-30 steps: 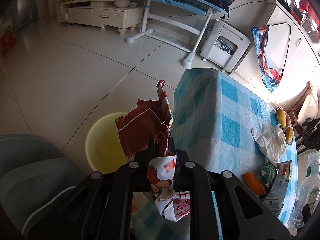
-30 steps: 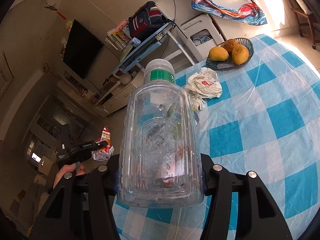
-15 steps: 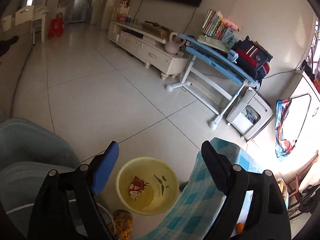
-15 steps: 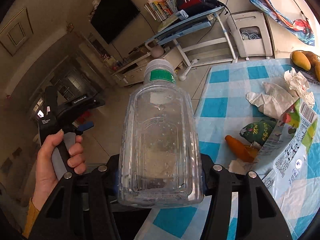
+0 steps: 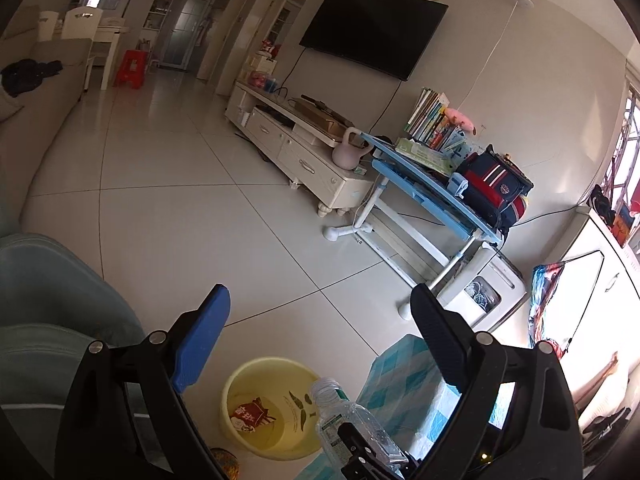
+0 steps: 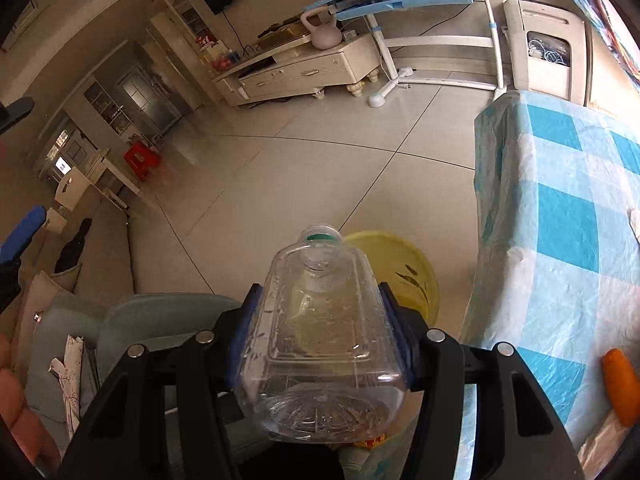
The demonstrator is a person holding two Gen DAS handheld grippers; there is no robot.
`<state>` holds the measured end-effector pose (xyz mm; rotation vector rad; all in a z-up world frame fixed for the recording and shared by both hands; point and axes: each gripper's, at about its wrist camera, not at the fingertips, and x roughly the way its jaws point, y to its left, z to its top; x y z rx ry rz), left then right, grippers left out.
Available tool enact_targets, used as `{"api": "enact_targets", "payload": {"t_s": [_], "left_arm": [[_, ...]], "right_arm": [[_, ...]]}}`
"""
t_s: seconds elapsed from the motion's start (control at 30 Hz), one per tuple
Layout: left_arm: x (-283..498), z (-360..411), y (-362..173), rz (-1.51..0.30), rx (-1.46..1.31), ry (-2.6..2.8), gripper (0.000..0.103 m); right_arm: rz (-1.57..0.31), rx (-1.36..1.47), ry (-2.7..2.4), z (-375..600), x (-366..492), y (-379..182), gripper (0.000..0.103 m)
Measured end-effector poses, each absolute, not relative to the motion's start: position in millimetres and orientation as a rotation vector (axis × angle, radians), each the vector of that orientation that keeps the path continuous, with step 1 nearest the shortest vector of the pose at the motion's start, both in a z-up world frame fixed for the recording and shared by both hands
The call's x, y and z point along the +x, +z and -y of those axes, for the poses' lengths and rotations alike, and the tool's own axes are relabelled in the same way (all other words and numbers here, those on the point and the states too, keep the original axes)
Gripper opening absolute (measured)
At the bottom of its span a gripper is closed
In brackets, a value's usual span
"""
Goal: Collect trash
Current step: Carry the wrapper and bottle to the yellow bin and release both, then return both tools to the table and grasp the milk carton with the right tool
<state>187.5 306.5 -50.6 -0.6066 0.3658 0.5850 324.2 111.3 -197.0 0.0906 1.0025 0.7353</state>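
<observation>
Right wrist, right gripper clamping bottle (clear plastic), bin beyond

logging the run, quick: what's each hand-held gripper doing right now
Left hand-held gripper: open, holding nothing.
Right hand-held gripper: closed on the bottle.

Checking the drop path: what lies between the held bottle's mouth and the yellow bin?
Nothing: in the left wrist view, the bottle mouth hangs over the yellow bin rim.

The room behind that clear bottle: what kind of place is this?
Most likely a home living room. A wall-mounted TV hangs above a low cream cabinet, a child's blue desk holds books and a backpack, and a checked tablecloth covers a table.
</observation>
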Motion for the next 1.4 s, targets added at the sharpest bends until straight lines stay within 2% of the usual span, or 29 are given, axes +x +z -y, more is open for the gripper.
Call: {"api": "enact_targets", "payload": {"t_s": [0.23, 0.47, 0.7, 0.93, 1.03, 1.17, 1.4], "left_arm": [[182, -308, -53, -0.365, -0.602, 0.583, 0.088], [186, -292, -46, -0.355, -0.539, 0.578, 0.088], [202, -224, -37, -0.391, -0.295, 0.486, 0.09], [215, -156, -57, -0.531, -0.124, 0.334, 0.09], [217, -134, -84, -0.651, -0.121, 0.253, 0.09], [233, -114, -135, -0.86, -0.161, 0.14, 0.09], [253, -94, -173, -0.988, -0.109, 0.093, 0.079]], "right_arm": [[-1.079, 0.077, 0.71, -124, 330, -205, 0.056], [-0.886, 0.057, 0.761, -61, 257, -149, 0.068], [-0.766, -0.046, 0.587, 58, 186, -142, 0.068], [-0.686, -0.012, 0.368, 151, 159, -143, 0.066], [-0.745, 0.091, 0.367, 164, 169, -155, 0.059], [-0.813, 0.155, 0.385, 165, 175, -171, 0.058], [-0.834, 0.14, 0.372, 167, 174, -180, 0.057]]}}
